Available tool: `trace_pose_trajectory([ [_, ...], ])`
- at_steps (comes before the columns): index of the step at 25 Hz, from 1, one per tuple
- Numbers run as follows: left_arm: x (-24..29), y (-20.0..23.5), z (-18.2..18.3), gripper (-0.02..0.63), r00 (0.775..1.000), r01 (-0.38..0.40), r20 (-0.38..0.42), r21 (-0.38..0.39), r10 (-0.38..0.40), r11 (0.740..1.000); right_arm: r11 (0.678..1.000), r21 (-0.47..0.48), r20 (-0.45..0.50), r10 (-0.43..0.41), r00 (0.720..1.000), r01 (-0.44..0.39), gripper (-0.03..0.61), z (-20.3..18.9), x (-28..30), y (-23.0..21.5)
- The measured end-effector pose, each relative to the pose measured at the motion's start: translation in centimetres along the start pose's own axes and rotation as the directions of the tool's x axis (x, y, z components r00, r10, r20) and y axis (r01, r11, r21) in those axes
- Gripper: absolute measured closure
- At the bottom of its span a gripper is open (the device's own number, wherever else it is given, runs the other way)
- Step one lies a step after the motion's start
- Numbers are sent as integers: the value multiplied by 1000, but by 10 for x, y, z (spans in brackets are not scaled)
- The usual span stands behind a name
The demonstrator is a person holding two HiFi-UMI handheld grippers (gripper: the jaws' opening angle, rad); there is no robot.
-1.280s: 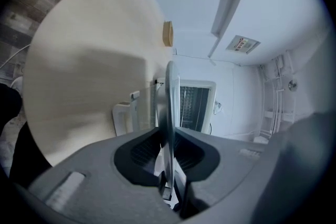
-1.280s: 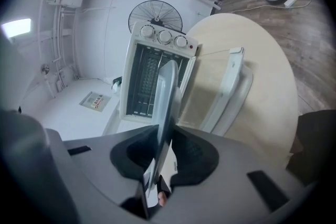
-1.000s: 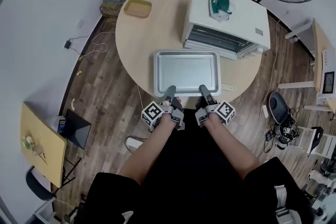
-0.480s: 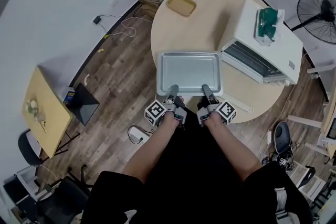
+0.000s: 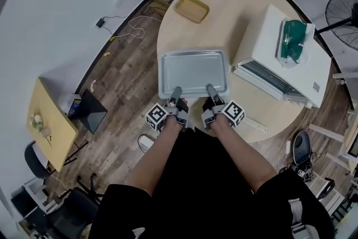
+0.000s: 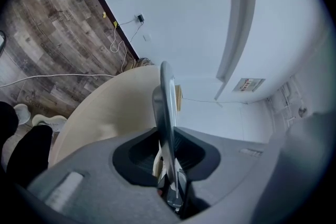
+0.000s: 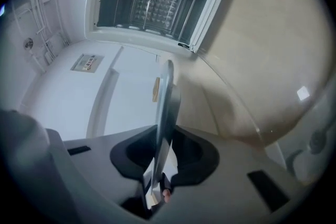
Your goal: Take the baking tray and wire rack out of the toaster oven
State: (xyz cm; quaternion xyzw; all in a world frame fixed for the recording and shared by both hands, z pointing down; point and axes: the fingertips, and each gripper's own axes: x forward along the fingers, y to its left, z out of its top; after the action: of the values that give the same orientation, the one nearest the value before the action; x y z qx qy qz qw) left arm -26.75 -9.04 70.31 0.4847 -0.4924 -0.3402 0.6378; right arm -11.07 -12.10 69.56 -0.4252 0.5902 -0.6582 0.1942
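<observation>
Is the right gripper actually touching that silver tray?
Touching. The right gripper view shows the baking tray rim clamped between the jaws of the right gripper, which press on both of its sides.

Plain silver-grey rectangular metal baking tray (image 5: 193, 70) at centre. At three o'clock, white boxy toaster oven (image 5: 267, 39), green-and-white packet (image 5: 293, 42) on top. Pale beige round wooden table (image 5: 235, 3); mustard-yellow shallow dish (image 5: 191, 9) at twelve. Dark brown plank-patterned wooden floor (image 5: 120, 75) at nine.
</observation>
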Motion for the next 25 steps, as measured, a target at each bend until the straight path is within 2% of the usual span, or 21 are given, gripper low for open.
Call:
trace_pose_trajectory([
  [6, 38, 1, 21, 534, 1000, -20, -13, 18, 20, 1000, 999, 36, 10, -35, 999, 35, 506, 13, 35, -6],
  [16, 78, 4, 30, 528, 998, -44, -49, 51, 46, 998, 996, 64, 27, -67, 997, 65, 505, 33, 64, -18],
  [21, 92, 10, 26, 525, 987, -88, -124, 139, 105, 986, 991, 52, 29, -123, 992, 121, 506, 39, 67, -30],
  [25, 96, 13, 21, 526, 975, -114, -171, 172, 143, 978, 981, 27, 16, -192, 981, 192, 506, 41, 67, -38],
])
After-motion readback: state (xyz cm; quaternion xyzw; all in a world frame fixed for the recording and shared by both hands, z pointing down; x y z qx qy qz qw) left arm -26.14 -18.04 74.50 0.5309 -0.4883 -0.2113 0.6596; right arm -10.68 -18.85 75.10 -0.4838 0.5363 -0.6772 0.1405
